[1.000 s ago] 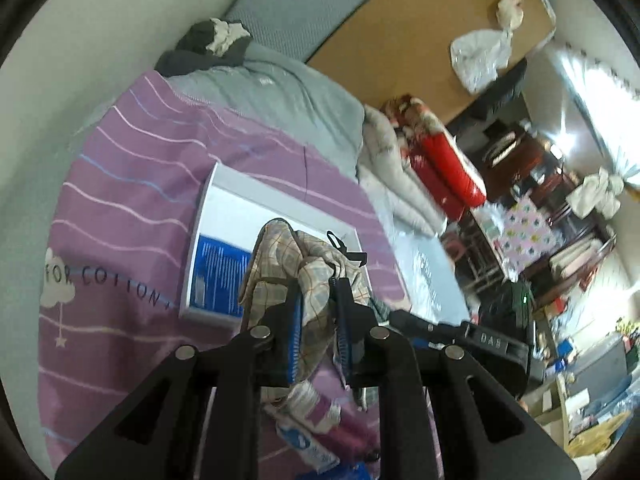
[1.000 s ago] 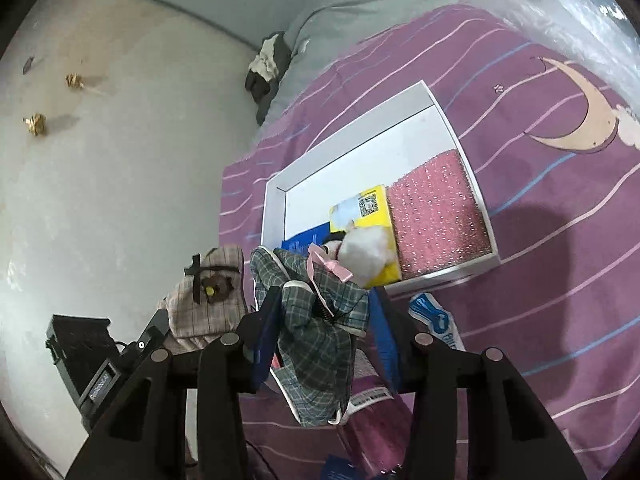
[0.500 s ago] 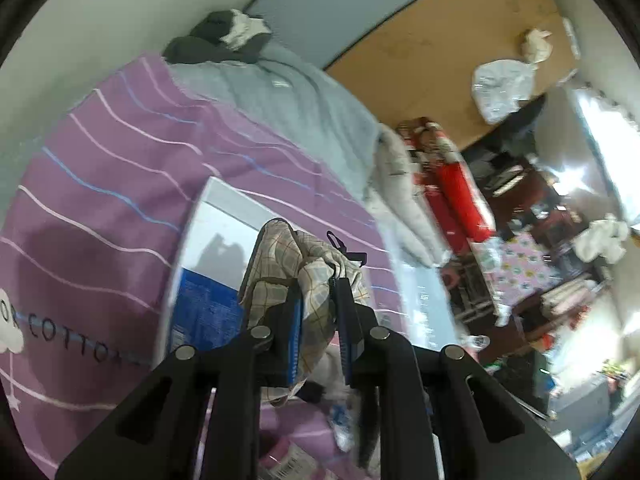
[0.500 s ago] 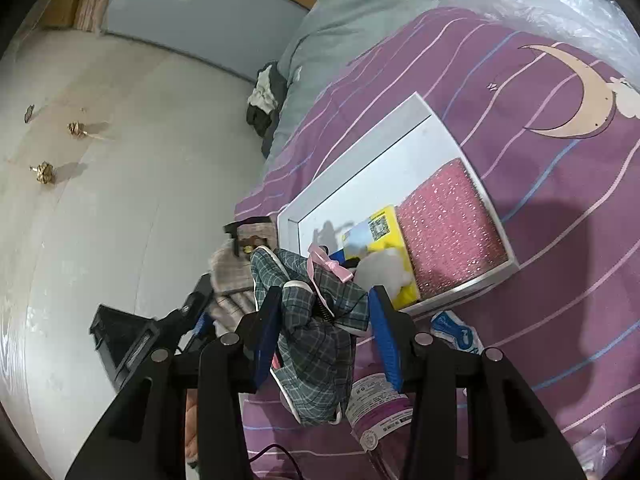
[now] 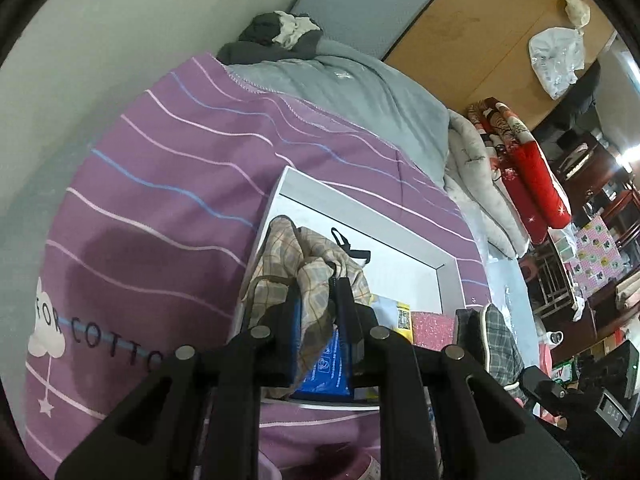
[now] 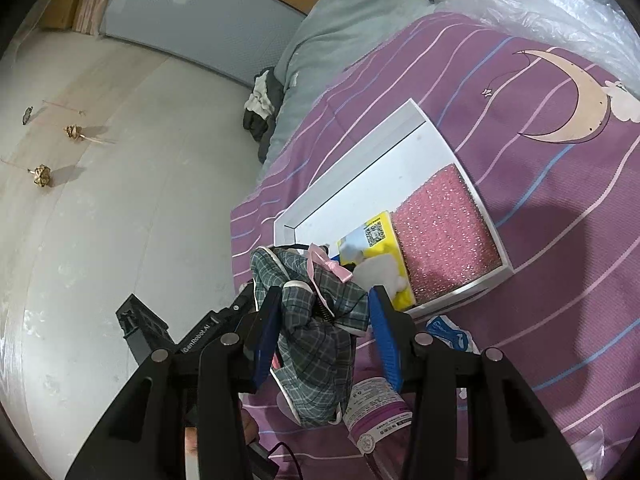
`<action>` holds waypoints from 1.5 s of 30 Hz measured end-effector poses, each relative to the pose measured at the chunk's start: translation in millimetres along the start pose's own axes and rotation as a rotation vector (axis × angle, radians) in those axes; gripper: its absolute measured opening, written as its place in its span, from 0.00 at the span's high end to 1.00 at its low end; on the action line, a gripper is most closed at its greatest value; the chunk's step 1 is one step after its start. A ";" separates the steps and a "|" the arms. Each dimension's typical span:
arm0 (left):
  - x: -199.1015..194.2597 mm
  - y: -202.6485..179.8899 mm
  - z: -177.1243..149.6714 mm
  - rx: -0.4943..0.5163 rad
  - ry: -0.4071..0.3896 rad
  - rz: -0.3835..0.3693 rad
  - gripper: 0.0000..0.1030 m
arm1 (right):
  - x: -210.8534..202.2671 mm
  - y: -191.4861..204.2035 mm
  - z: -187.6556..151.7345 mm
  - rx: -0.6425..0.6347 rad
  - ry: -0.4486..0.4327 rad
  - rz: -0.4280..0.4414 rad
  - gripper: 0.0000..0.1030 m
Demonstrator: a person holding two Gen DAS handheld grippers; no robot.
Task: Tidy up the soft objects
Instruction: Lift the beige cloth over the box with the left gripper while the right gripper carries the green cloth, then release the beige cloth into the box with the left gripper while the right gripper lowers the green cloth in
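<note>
**Both grippers hold plaid cloth at the near end of the white tray**

Your left gripper has its jaws drawn close together, pinching a beige plaid cloth. The cloth bunches up above the fingertips and hangs over the near end of the white tray, with a small black bow showing on its far side. Under it, inside the tray, lies a blue packet.

Your right gripper has its jaws partly spread, and they clamp a green-grey plaid cloth with a pink ribbon bow on top. The cloth fills the gap between the blue pads and droops below them. It hangs just in front of the tray's near corner, above the purple striped bedspread.

Inside the tray you have a pink sponge pad at one end, a yellow box beside it and touching it, and a white fluffy piece against the yellow box. A pink-labelled bottle lies on the bedspread below your right gripper, outside the tray. The far part of the tray floor is bare white.
</note>
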State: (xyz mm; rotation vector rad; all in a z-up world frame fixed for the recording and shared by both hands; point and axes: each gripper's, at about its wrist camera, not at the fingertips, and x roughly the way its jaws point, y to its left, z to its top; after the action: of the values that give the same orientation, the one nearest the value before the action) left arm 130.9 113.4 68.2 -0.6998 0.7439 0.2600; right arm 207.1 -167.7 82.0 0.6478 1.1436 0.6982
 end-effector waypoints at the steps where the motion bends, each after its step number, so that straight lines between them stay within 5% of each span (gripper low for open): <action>1: -0.4 0.4 -1.2 0.004 0.002 0.008 0.83 | 0.6 0.6 -0.4 -0.002 0.001 0.000 0.58; 11: -4.9 -21.7 -12.1 0.147 0.001 0.132 0.78 | 12.7 13.5 -6.6 -0.020 -0.013 -0.065 0.58; 24: -2.0 -0.4 -10.3 0.060 0.013 0.083 0.72 | 37.2 67.7 2.0 -0.075 -0.061 -0.270 0.58; 29: -6.2 17.3 -4.4 0.020 -0.008 0.161 0.72 | 59.0 98.1 5.4 -0.134 -0.070 -0.357 0.58; 34: -9.7 33.3 -2.1 -0.053 0.000 0.072 0.72 | 88.4 119.3 2.9 -0.198 -0.088 -0.515 0.58; 45: -12.8 35.1 -2.5 0.011 0.051 -0.014 0.72 | 146.0 141.5 -22.6 -0.354 -0.164 -0.875 0.58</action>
State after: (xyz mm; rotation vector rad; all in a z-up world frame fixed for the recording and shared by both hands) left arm 104.5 138.1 58.6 -0.7031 0.7882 0.2253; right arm 200.2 36.0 99.4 -0.1197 0.9879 0.0786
